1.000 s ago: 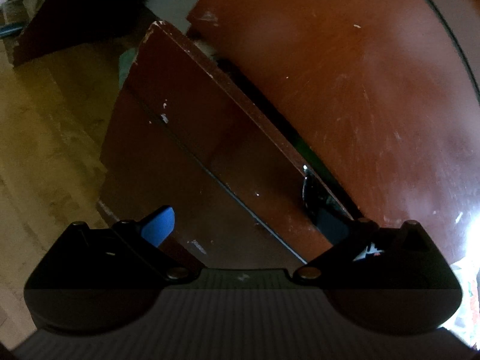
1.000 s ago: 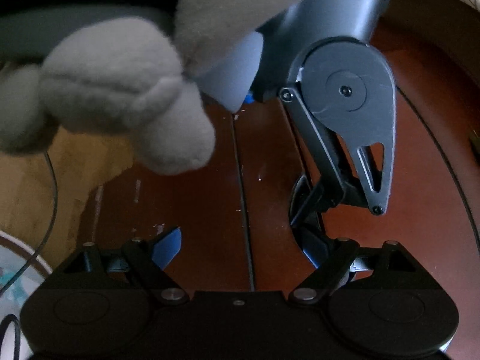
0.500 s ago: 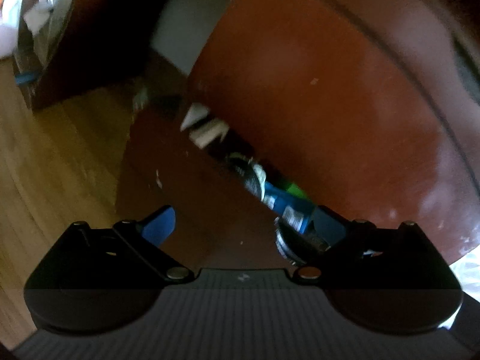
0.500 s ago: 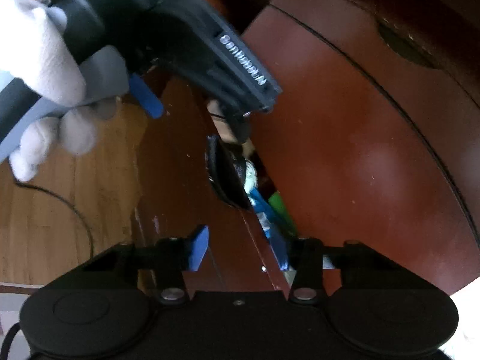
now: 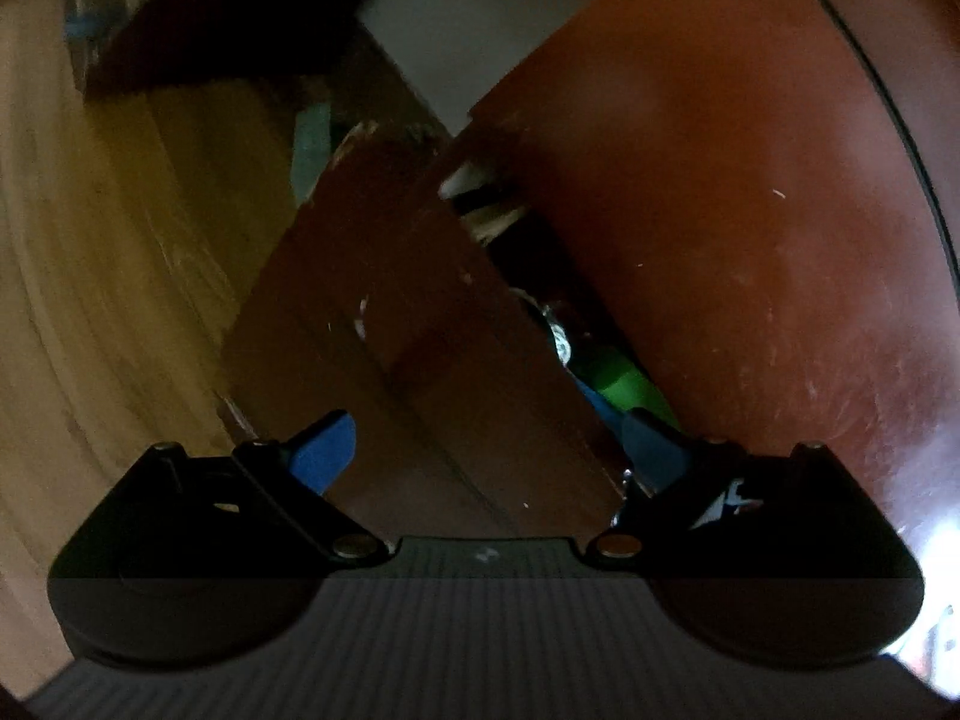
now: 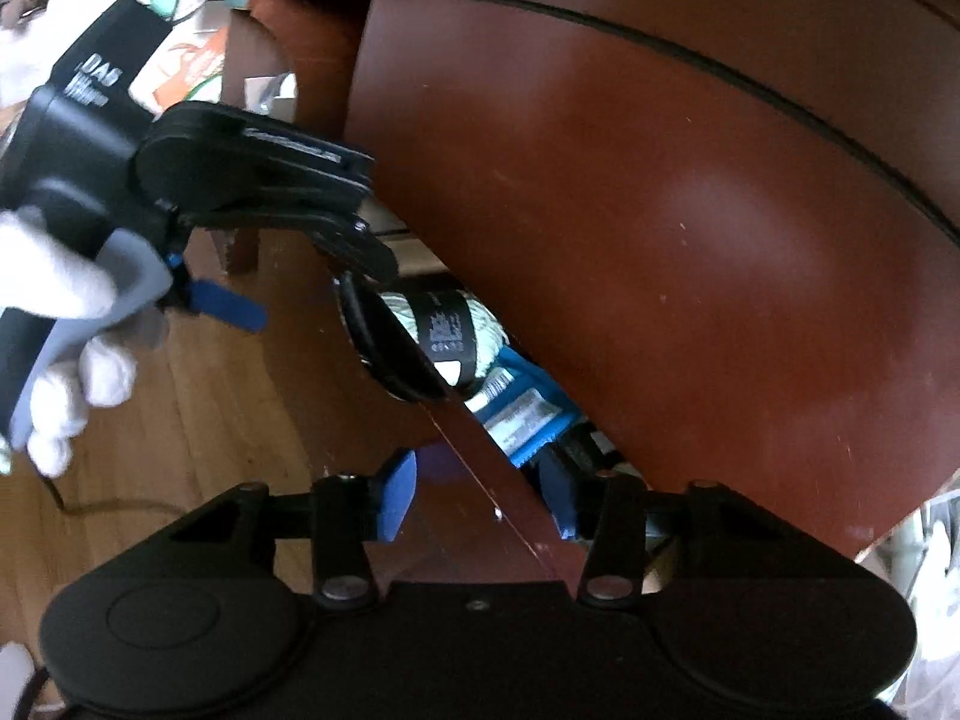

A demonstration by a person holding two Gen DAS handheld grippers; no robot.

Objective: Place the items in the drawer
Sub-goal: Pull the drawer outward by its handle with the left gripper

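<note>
Drawer (image 6: 456,468) is sitting partly pulled out under the reddish-brown counter (image 6: 690,252), with a narrow gap showing its contents. Inside the gap: a pale yarn skein (image 6: 474,330) with a black label band, a blue packet (image 6: 528,414) beside it, and in the left wrist view something green (image 5: 624,384), too blurred to name.

Right gripper (image 6: 477,495) is straddling the drawer's top edge, one blue pad on each side of the front board; its jaws are opening slightly and the pads are not pressing on the board, so it is released and grasping nothing.

Left gripper (image 5: 486,444) is hanging wide and released over the drawer front, nothing between its pads. In the right wrist view the left gripper (image 6: 300,276) is reaching toward the dark drawer handle (image 6: 390,354), gripped by a white-gloved hand (image 6: 66,324). Whether it is touching the handle, cannot tell.

Wooden floor (image 5: 120,276) is lying below.
</note>
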